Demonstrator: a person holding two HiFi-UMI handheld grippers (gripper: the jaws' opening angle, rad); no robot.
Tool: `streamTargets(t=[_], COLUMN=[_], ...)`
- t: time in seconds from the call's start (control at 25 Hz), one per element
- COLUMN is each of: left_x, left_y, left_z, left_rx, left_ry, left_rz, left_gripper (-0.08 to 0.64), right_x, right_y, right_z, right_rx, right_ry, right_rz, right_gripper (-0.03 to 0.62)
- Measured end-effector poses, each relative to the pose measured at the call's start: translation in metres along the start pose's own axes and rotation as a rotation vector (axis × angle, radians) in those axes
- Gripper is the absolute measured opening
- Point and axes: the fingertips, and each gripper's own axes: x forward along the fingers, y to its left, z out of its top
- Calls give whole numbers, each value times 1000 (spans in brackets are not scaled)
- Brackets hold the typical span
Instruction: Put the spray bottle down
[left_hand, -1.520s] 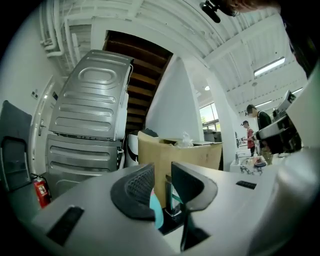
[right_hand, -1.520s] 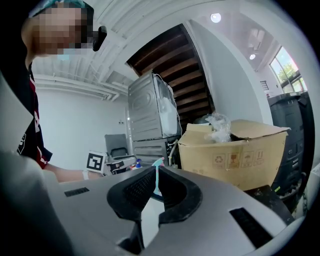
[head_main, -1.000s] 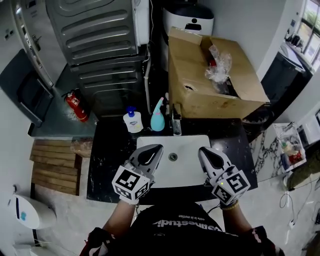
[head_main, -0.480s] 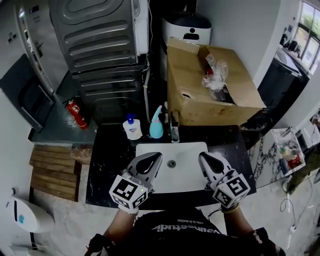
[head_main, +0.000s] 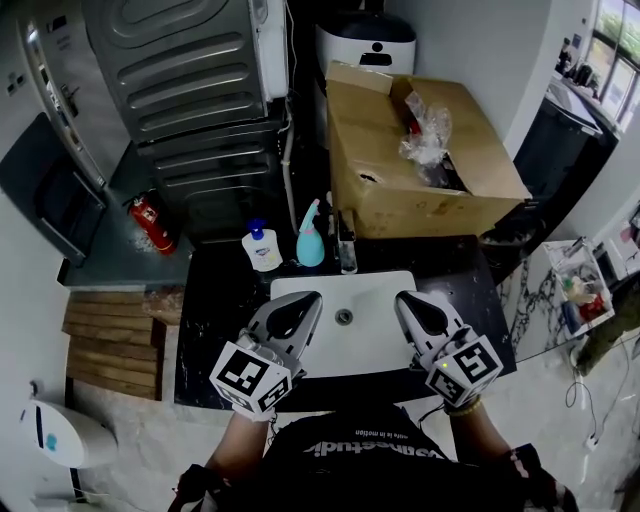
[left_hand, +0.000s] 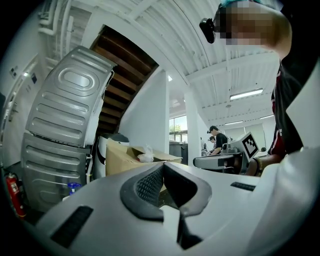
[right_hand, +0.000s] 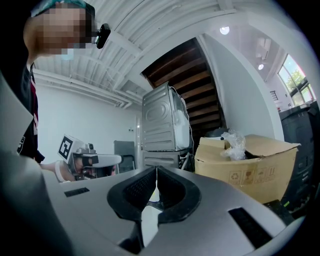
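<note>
The teal spray bottle (head_main: 309, 245) stands upright on the black counter behind the white sink (head_main: 372, 345), just left of the faucet (head_main: 346, 247), and nothing holds it. My left gripper (head_main: 305, 302) hovers over the sink's left part, well short of the bottle. Its jaws are shut and empty, and its pads (left_hand: 150, 185) meet at the tip. My right gripper (head_main: 408, 300) hangs over the sink's right part, also shut with nothing between its pads (right_hand: 137, 187). Both point level toward the back wall.
A white pump bottle with a blue cap (head_main: 261, 247) stands left of the spray bottle. A big open cardboard box (head_main: 400, 190) sits behind the counter at the right, a grey appliance (head_main: 190, 80) at the back left. A red fire extinguisher (head_main: 152, 223) lies on the floor at the left.
My left gripper has risen a little over the sink. The right gripper keeps its place. The spray bottle stands where it was.
</note>
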Motion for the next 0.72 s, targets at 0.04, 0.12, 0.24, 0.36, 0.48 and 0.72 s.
streamTargets(t=[0.04, 0.12, 0.24, 0.36, 0.48, 0.72], left_x=[0, 0, 1, 2, 3, 1], left_y=[-1, -3, -3, -1, -2, 4], left_z=[-1, -2, 0, 0, -2, -5], left_rx=[-9, -20, -13, -15, -23, -47], left_ry=[1, 3, 2, 0, 2, -3], left_rz=[-7, -15, -13, -13, -20, -7], left_gripper=[15, 15, 17, 15, 16, 15], right_x=[0, -1, 0, 0, -1, 0], right_y=[0, 1, 4, 5, 5, 4], right_z=[-1, -1, 2, 0, -1, -2], right_rx=[2, 4, -7, -11, -11, -15], right_ry=[1, 3, 2, 3, 8, 2], right_rz=[-2, -3, 6, 12, 14, 12], right_gripper=[41, 41, 41, 41, 41, 41])
